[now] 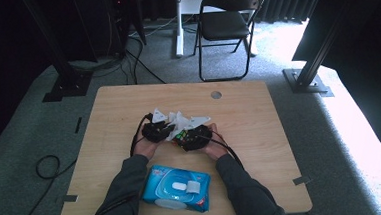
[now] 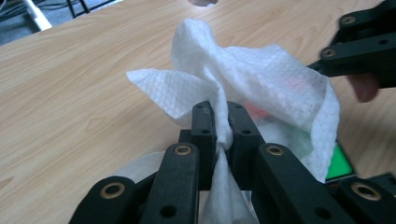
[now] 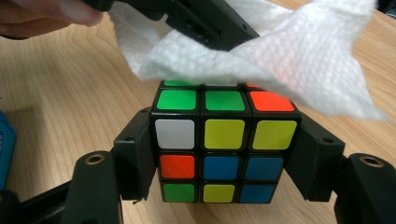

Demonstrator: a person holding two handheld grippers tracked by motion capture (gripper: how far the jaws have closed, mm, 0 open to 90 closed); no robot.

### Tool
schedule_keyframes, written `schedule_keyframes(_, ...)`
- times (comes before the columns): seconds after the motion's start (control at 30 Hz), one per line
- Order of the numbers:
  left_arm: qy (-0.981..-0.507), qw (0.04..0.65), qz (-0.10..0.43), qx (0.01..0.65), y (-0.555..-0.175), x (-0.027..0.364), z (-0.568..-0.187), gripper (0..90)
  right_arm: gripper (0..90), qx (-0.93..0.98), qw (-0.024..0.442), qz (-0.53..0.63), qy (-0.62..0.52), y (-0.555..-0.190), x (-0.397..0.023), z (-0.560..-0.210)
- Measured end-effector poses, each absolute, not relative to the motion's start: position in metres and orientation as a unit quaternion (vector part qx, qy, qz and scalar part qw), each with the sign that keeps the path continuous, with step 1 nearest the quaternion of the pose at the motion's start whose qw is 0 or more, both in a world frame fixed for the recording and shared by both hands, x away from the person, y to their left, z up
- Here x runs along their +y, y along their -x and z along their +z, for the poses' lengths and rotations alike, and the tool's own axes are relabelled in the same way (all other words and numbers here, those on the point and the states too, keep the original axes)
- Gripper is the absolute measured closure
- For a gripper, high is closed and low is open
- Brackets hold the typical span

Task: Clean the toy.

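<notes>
Your left fingers (image 2: 219, 126) are closed tight on a thin, white, crumpled wet wipe (image 2: 261, 79), and your right fingers (image 3: 224, 154) clamp a colourful plastic puzzle cube (image 3: 223, 144) from two opposite sides, just above the light wooden surface (image 1: 248, 109). The wipe lies draped over the top face of the cube, so the cube is directly under and in front of your left fingers. The cube looks scrambled, with green, yellow, blue, orange and white tiles. A blue wipe packet (image 1: 176, 188) lies near you.

White dimpled wipe (image 2: 261, 74), multicoloured cube (image 3: 224, 140)
</notes>
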State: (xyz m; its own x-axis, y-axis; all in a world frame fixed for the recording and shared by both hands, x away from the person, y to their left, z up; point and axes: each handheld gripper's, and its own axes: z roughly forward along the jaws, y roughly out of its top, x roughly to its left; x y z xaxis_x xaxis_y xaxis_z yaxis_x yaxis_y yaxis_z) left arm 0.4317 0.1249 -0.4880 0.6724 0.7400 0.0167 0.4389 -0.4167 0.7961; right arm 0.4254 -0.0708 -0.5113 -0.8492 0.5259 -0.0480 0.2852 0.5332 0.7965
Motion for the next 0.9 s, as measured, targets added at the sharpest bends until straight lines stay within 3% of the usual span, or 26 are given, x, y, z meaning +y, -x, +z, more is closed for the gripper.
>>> schedule_keyframes(0.5, -0.815, 0.408, 0.174, 0.373, -0.435, 0.127, -0.484, 83.3, 34.2, 0.864, 0.148, 0.428, -0.220, -0.423, -0.069, -0.509)
schedule_keyframes(0.9, -0.837, 0.416, 0.175, 0.311, -0.421, 0.100, -0.473, 83.4, 34.2, 0.863, 0.153, 0.424, -0.229, -0.425, -0.069, -0.510)
